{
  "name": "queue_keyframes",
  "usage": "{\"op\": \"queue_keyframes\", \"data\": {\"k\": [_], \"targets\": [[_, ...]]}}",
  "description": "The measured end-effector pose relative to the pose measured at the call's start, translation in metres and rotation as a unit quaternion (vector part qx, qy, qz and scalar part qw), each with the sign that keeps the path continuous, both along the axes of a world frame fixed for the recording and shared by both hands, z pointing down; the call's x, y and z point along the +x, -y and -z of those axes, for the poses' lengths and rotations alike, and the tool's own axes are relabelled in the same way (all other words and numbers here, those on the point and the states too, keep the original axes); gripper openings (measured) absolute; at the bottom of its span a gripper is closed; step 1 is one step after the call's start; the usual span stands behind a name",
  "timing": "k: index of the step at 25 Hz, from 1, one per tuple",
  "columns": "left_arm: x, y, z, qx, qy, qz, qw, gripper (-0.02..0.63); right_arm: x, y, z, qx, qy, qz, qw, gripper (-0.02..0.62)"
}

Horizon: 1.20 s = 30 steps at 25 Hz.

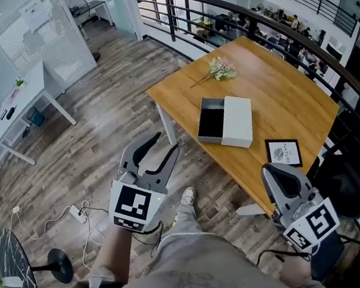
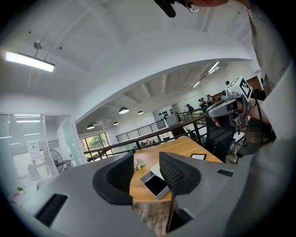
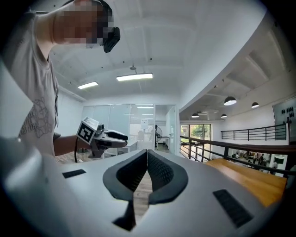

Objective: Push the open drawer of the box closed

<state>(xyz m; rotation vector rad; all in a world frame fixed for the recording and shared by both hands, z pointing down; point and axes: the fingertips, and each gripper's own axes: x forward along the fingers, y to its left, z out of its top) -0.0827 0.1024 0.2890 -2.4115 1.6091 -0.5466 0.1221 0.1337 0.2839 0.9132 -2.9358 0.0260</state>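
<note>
Wooden table (image 1: 291,95) lies ahead of both my grippers, and on it sits the white box (image 1: 237,121) with its black-lined drawer (image 1: 211,120) pulled out on the side nearer my left jaws. My left gripper (image 1: 167,143) hangs in the air over the plank floor (image 1: 101,136), well short of the table edge. Its 2 jaws stand wide apart with nothing held. Looking along them, I see the box (image 2: 155,181) far beyond, framed in the gap. My right gripper (image 1: 277,173) is off the near table edge, its 2 jaws pressed together at the tips and empty. A framed card (image 1: 283,152) lies just ahead of these jaws, between them and the box. A sprig of flowers (image 1: 222,69) rests beyond the box, further from both pairs of jaws.
</note>
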Motion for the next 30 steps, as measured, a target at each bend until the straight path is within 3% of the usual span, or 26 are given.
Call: {"op": "queue_keyframes", "data": {"k": [7,15,17,19,22,24,30], "targets": [[-0.036,0.093,-0.042,-0.076,-0.022,-0.021,0.9967,0.187,-0.038,0.078,-0.025,-0.057,-0.030,-0.012,0.998,0.032],[-0.067,0.206,-0.125,-0.152,0.023,-0.054,0.9866,0.187,-0.084,0.176,-0.048,-0.103,-0.062,-0.034,0.992,0.032],[-0.068,0.228,-0.154,-0.176,0.044,-0.070,0.9808,0.187,-0.091,0.199,-0.055,-0.113,-0.068,-0.042,0.990,0.032],[-0.067,0.247,-0.182,-0.195,0.090,-0.093,0.9722,0.187,-0.096,0.218,-0.064,-0.125,-0.075,-0.053,0.988,0.032],[-0.061,0.264,-0.219,-0.208,0.174,-0.136,0.9528,0.187,-0.104,0.240,-0.079,-0.146,-0.092,-0.070,0.982,0.032],[-0.054,0.270,-0.242,-0.220,0.204,-0.167,0.9391,0.187,-0.109,0.250,-0.088,-0.160,-0.105,-0.078,0.978,0.032],[-0.034,0.285,-0.299,-0.266,0.177,-0.223,0.9211,0.187,-0.123,0.268,-0.116,-0.199,-0.127,-0.089,0.968,0.032]]}}
